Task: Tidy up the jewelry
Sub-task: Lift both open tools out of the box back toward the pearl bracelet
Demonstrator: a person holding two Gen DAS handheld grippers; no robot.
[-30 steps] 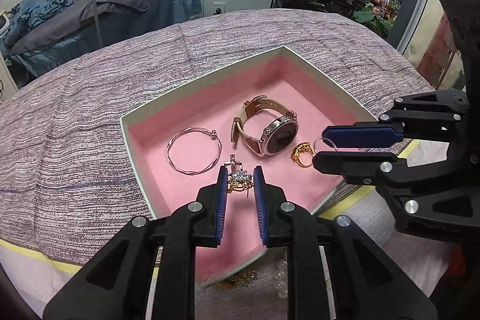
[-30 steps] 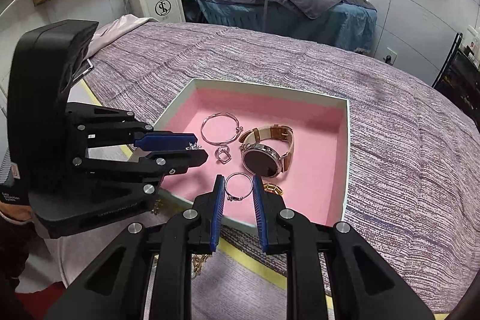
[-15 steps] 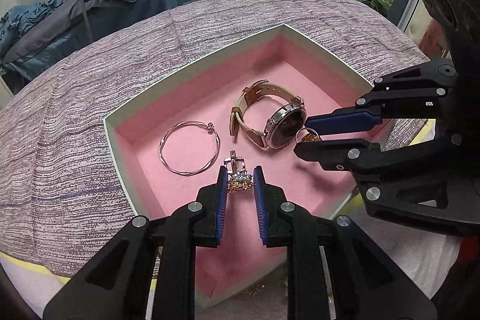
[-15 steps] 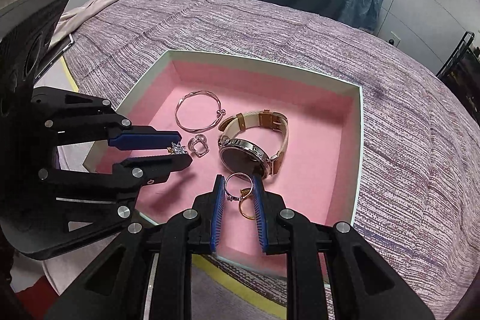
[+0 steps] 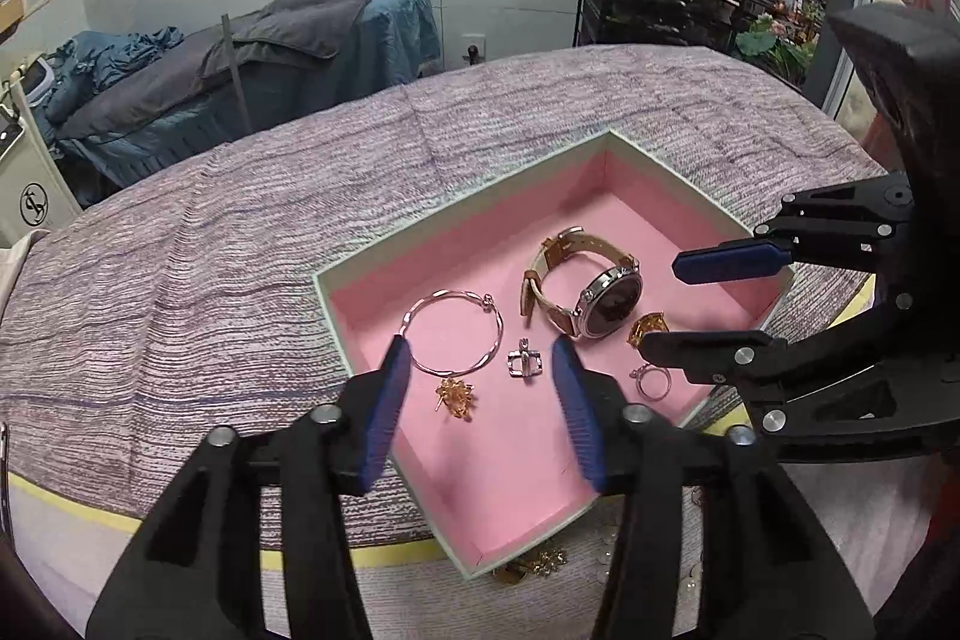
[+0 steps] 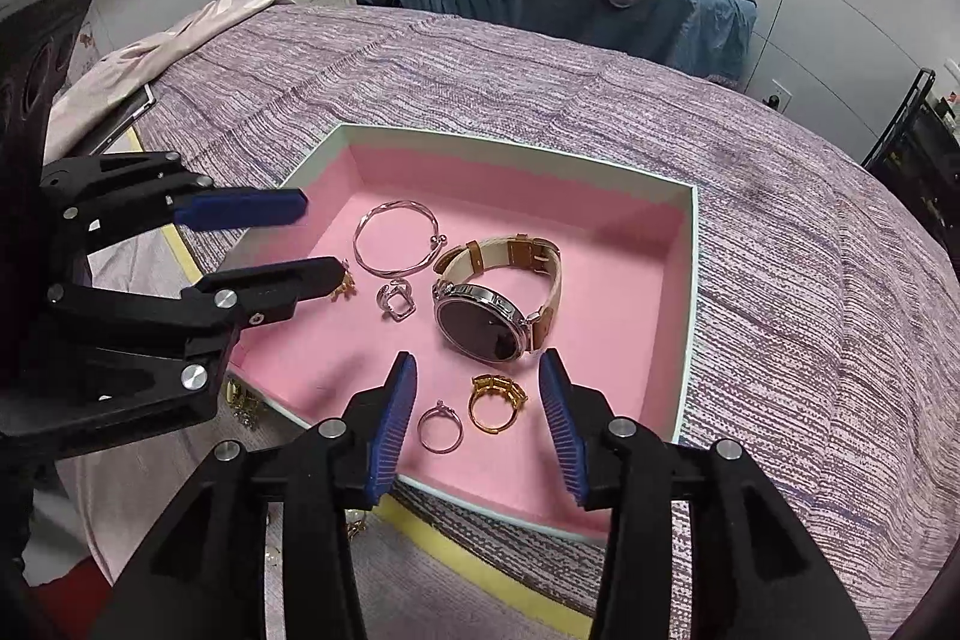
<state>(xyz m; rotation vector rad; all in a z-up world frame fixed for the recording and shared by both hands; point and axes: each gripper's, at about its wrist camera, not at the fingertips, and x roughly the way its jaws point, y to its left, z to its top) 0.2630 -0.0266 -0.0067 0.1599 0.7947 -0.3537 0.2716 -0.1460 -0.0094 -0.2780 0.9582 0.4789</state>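
Pink-lined tray (image 5: 660,172) sits on a bed with a purple woven cover (image 5: 240,244), all jewelry inside it. Left gripper (image 5: 483,400) hangs over the tray's near-left edge, fingers spread wide and empty. The gold earring (image 5: 456,393) lies on the pink lining just between its blue pads (image 5: 384,412), nearer the left pad, touching neither as far as can be seen. The silver square ring (image 5: 525,363) lies just beyond the right pad's tip. The silver bangle (image 5: 453,340) lies flat toward the tray's left side, its near rim just behind the earring. Right gripper (image 6: 477,418) hangs over the tray's near edge, fingers also wide apart, holding nothing. Both the thin silver ring (image 6: 440,428) and the gold ring (image 6: 497,403) lie side by side on the lining between its pads, clear of both. The watch (image 6: 489,307) with a tan strap rests at mid-tray, dark face tilted up, just beyond the gold ring. More gold pieces (image 5: 534,568) lie outside the tray by its near corner.
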